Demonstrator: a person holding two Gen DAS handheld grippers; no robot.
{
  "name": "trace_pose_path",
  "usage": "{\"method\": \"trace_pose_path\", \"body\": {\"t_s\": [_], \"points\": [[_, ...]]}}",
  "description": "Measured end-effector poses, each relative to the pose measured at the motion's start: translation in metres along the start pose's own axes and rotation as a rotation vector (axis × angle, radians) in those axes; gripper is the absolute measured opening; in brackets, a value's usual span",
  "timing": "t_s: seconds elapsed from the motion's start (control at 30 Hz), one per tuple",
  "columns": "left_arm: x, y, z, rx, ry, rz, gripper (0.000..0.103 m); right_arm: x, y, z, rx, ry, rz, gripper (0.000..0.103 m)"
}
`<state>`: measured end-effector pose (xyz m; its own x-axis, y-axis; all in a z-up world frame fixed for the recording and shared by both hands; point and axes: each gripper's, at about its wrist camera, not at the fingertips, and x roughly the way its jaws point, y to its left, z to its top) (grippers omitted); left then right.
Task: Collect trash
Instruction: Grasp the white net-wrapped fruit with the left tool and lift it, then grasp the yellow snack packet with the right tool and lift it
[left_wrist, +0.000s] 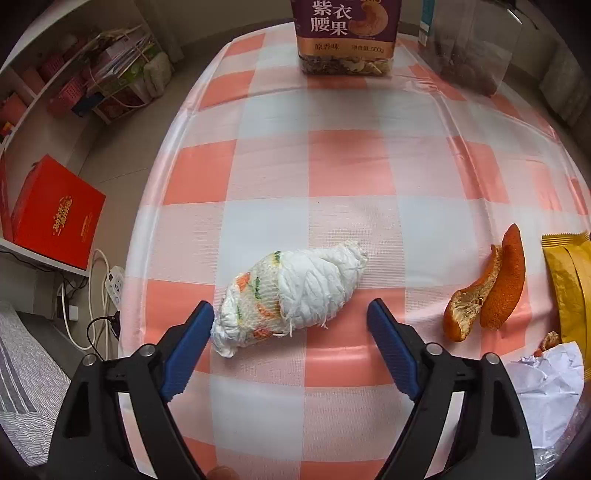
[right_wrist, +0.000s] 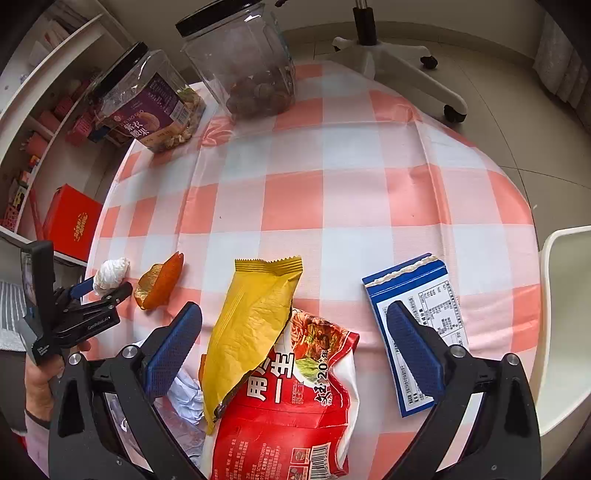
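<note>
A crumpled white tissue wad (left_wrist: 291, 291) with orange and green print lies on the checked tablecloth (left_wrist: 351, 166). My left gripper (left_wrist: 291, 314) is open, its blue fingers on either side of the wad's near end. It also shows in the right wrist view (right_wrist: 99, 284) at the wad (right_wrist: 110, 273). Orange peel (left_wrist: 487, 291) lies to the right of it. My right gripper (right_wrist: 293, 314) is open and empty above a yellow wrapper (right_wrist: 251, 332) and a red snack bag (right_wrist: 291, 413). A blue and white packet (right_wrist: 417, 325) lies under its right finger.
A cashew jar (right_wrist: 151, 107) and a clear jar of nuts (right_wrist: 247, 62) stand at the table's far edge. Crumpled white paper (left_wrist: 546, 384) lies by the wrappers. A red box (left_wrist: 55, 214) and shelves are left of the table. A chair base (right_wrist: 399, 55) stands beyond, a white chair (right_wrist: 565, 314) at right.
</note>
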<state>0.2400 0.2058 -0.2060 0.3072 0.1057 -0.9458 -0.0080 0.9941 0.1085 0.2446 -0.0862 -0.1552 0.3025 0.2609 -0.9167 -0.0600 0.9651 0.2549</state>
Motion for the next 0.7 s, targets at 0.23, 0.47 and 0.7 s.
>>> {"method": "trace_pose_path", "body": {"t_s": [0.23, 0.47, 0.7], "points": [[-0.011, -0.013, -0.002, 0.023, -0.012, -0.024, 0.024, 0.021, 0.01, 0.003, -0.03, 0.045, 0.045, 0.095], [-0.048, -0.015, 0.0, -0.04, -0.086, -0.083, 0.024, 0.034, 0.017, 0.01, -0.056, 0.038, 0.067, 0.066], [-0.071, -0.018, -0.001, -0.076, -0.13, -0.118, 0.024, 0.018, 0.027, 0.006, -0.095, 0.005, 0.113, 0.022]]}}
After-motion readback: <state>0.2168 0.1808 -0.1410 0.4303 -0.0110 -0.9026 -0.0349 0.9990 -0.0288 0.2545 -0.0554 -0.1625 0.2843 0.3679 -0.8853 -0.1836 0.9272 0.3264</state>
